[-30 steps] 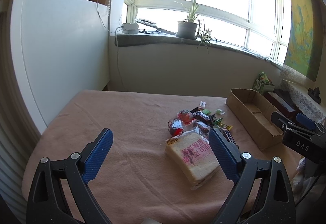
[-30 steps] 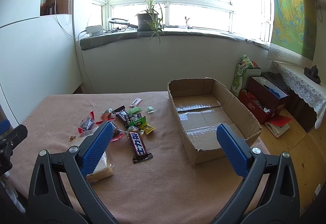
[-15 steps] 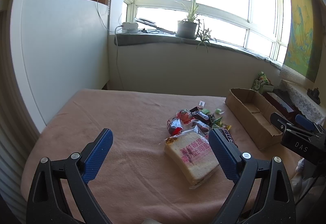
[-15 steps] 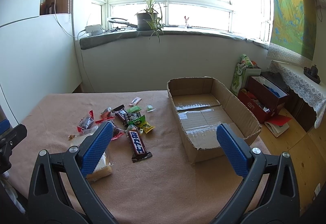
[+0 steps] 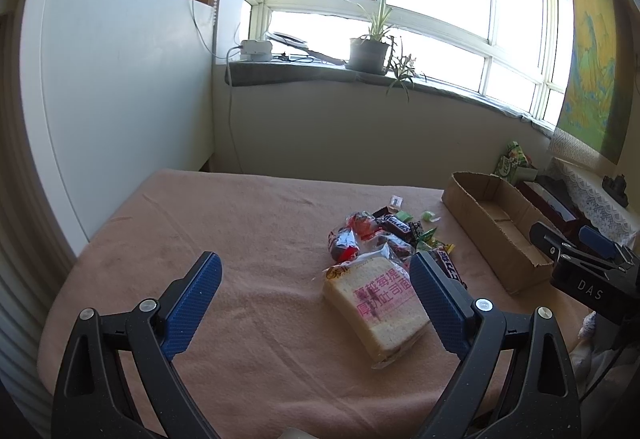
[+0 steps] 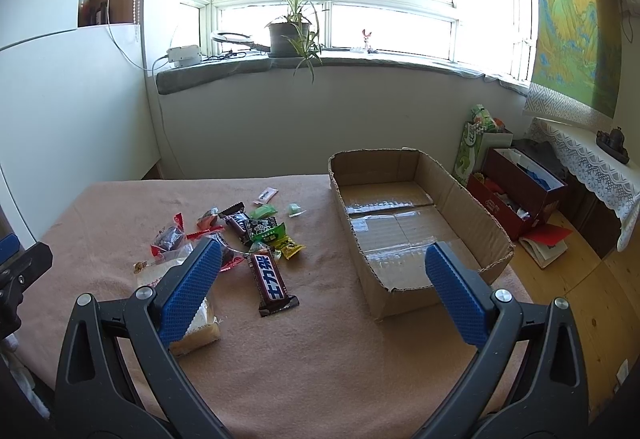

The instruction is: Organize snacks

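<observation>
A pile of wrapped snacks (image 6: pixel 244 227) lies on the pink tablecloth (image 6: pixel 304 339), left of an empty cardboard box (image 6: pixel 476 223). A bagged bread slice (image 5: pixel 376 303) with red print lies nearest, with a brown chocolate bar (image 6: pixel 270 277) beside it. My left gripper (image 5: pixel 316 279) hovers open above the cloth, its right finger just over the bread's edge. My right gripper (image 6: pixel 322 261) is open too, held between the pile and the box; its left finger hides part of the bread (image 6: pixel 200 331). The right gripper (image 5: pixel 580 251) also shows at the far right of the left wrist view.
The cardboard box (image 5: pixel 492 215) sits at the table's right edge. Beyond it on the floor are red boxes (image 6: pixel 516 187) and a green bag (image 6: pixel 476 143). A white cabinet (image 5: pixel 120 111) stands left; a windowsill with a potted plant (image 6: pixel 292 31) runs behind.
Both grippers have drifted slightly; the snacks and box sit marginally nearer and lower in view. Nothing was taken hold of, and both stay open.
</observation>
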The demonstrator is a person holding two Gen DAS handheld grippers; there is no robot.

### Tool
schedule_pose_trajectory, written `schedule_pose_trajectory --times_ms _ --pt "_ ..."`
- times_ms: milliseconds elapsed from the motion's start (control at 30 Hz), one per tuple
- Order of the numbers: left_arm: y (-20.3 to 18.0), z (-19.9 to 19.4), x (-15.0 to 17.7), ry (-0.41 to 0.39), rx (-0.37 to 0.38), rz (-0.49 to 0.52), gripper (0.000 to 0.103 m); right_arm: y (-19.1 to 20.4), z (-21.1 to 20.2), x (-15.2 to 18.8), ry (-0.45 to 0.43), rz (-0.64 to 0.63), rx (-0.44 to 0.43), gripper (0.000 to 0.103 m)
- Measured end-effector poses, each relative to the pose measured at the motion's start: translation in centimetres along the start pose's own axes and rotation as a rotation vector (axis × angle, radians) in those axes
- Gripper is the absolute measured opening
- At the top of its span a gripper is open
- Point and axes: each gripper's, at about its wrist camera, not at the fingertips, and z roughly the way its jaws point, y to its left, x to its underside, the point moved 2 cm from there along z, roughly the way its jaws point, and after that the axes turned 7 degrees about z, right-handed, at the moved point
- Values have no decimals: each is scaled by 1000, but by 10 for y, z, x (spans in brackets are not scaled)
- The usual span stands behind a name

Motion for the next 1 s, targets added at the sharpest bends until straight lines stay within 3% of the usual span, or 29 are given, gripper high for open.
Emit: schedule_pose_trajectory --times_ms 467,667,833,1000 --pt "2 3 1 11 10 -5 95 -1 5 7 6 -1 1 103" --pt "8 16 8 60 55 -43 95 -3 14 12 21 -4 -24 103" --pt "14 34 17 122 151 -118 94 -4 28 16 82 -9 -153 103" --pt "12 50 29 188 256 -181 91 3 49 20 203 19 -283 103"
